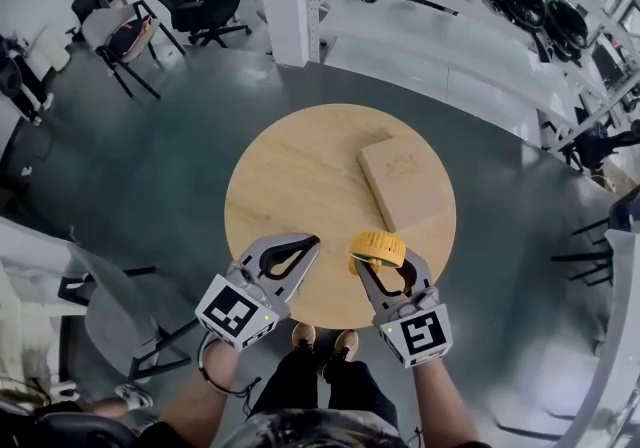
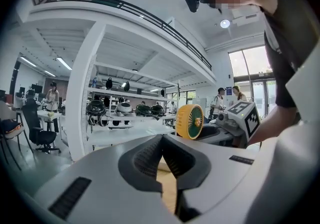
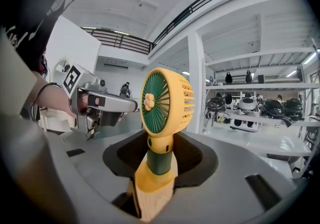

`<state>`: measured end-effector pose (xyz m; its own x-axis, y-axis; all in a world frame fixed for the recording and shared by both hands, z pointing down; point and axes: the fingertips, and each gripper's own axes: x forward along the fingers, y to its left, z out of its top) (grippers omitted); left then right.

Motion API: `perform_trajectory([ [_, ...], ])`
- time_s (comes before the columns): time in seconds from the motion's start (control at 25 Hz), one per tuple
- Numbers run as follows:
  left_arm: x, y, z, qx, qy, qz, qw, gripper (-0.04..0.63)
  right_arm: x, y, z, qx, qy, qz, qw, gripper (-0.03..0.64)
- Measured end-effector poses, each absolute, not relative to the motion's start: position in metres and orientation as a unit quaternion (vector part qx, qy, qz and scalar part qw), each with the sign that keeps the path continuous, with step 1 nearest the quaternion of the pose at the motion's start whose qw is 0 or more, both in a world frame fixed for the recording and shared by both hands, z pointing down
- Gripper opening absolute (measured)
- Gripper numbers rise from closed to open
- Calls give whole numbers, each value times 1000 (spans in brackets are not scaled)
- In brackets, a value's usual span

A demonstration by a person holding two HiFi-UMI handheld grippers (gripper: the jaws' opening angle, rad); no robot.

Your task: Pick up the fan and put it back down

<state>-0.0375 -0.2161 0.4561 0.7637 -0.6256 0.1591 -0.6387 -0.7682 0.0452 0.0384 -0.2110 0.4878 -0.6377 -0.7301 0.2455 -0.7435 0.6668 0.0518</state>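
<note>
Held the fan (image 3: 165, 100) upright by its yellow base, clamped between the jaws of the right gripper (image 3: 157, 170), over the near edge of the round wooden table (image 1: 290, 176); had the left gripper (image 1: 308, 244) just beside it, jaw tips together on nothing. Saw a pale wooden block (image 1: 405, 181) flat on the table beyond.

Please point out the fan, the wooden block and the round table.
fan (image 3: 161, 110): right gripper view, green front grille.
wooden block (image 1: 405, 181): head view, middle of top face.
round table (image 1: 290, 176): head view, bare wood left of the block.
</note>
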Motion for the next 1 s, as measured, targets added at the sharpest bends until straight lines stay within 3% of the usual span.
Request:
perform_trajectory([
  [1.0,-30,-185,327,945,-319,66,37,17,44,-179,338,412,-904,23,108,160],
])
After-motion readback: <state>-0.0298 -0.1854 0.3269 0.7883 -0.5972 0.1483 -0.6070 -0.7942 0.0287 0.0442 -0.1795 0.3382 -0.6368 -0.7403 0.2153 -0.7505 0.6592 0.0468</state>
